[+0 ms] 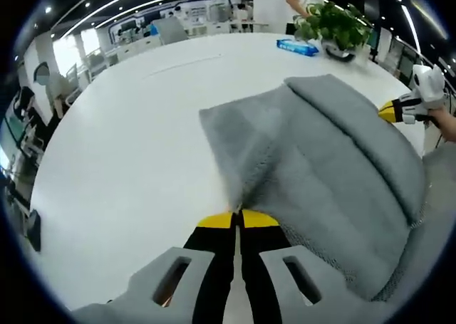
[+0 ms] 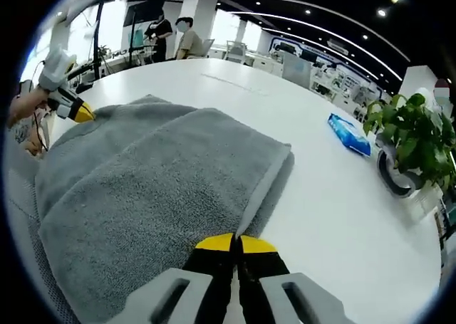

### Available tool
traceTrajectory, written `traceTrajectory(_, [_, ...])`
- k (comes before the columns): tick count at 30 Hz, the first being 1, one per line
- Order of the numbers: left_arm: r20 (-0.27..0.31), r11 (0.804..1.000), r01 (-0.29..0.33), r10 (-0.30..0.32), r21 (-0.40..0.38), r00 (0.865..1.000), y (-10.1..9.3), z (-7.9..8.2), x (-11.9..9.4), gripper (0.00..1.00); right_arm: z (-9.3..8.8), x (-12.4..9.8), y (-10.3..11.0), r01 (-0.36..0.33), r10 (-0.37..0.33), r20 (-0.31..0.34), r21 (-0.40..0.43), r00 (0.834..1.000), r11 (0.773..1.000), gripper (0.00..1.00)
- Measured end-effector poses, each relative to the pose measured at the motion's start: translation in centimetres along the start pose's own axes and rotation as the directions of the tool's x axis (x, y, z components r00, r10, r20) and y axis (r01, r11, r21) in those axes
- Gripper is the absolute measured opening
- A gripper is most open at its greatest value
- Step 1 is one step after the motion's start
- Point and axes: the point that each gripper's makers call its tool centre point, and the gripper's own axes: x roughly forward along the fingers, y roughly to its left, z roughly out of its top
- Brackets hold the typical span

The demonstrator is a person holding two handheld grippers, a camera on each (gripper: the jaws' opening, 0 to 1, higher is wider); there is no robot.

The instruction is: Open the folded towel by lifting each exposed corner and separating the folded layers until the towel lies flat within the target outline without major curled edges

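Right, both grippers pinched shut on towel (image 1: 335, 160) corners: left gripper (image 1: 238, 218), right gripper (image 2: 235, 243). Now I lift evenly, peeling the top layer toward the desk's (image 1: 128, 146) far edge.

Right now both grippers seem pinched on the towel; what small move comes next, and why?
Probably lift both and draw them apart. The left gripper and right gripper each look shut on an edge of the grey towel, which is still doubled over on the white table.
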Motion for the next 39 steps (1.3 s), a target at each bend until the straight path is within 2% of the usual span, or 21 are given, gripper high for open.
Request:
traceTrajectory(7, [-0.040, 0.999, -0.029, 0.030, 0.018, 0.999, 0.9, -0.5, -0.3, 0.00, 0.1, 0.3, -0.9, -0.009, 0.007, 0.031, 0.066, 0.999, 0.998, 0.00])
traceTrajectory(11, [-0.043, 0.999, -0.038, 0.039, 0.018, 0.998, 1.3, -0.6, -0.4, 0.00, 0.1, 0.2, -0.9, -0.012, 0.011, 0.024, 0.038, 1.000, 0.999, 0.00])
traceTrajectory(13, [-0.037, 0.999, -0.031, 0.031, 0.007, 0.999, 1.5, -0.6, -0.4, 0.00, -0.1, -0.1, -1.5, 0.004, -0.005, 0.020, 0.030, 1.000, 1.000, 0.00])
traceTrajectory(15, [-0.036, 1.000, -0.029, 0.029, 0.004, 0.999, 1.5, -0.6, -0.4, 0.00, -0.6, -0.2, -1.7, -0.018, 0.018, 0.011, 0.078, 1.000, 0.997, 0.00])
traceTrajectory(17, [-0.036, 0.999, -0.032, 0.032, 0.011, 0.999, 1.7, -0.6, -0.4, 0.00, -1.1, -0.2, -2.2, -0.023, 0.023, -0.001, 0.083, 1.000, 0.996, 0.00])
traceTrajectory(20, [-0.030, 0.999, -0.030, 0.030, -0.012, 0.999, 2.2, -0.6, -0.4, 0.00, -1.5, -0.4, -2.3, -0.025, 0.026, -0.028, 0.039, 0.999, 0.999, 0.00])
traceTrajectory(27, [-0.047, 0.999, -0.039, 0.039, -0.005, 0.998, 2.9, -0.5, -0.3, 0.00, -1.8, 0.0, -2.2, -0.048, 0.050, -0.033, 0.057, 0.998, 0.997, 0.00])
traceTrajectory(36, [-0.074, 0.998, -0.059, 0.060, 0.024, 0.995, 2.8, -0.5, -0.3, 0.00, -1.8, 0.1, -2.7, -0.022, 0.023, -0.016, 0.086, 1.000, 0.996, 0.00])
traceTrajectory(39, [-0.048, 0.998, -0.048, 0.046, -0.050, 0.998, 3.0, -0.5, -0.3, 0.00, -1.8, 0.1, -2.8, -0.011, 0.012, -0.012, 0.079, 1.000, 0.997, 0.00])
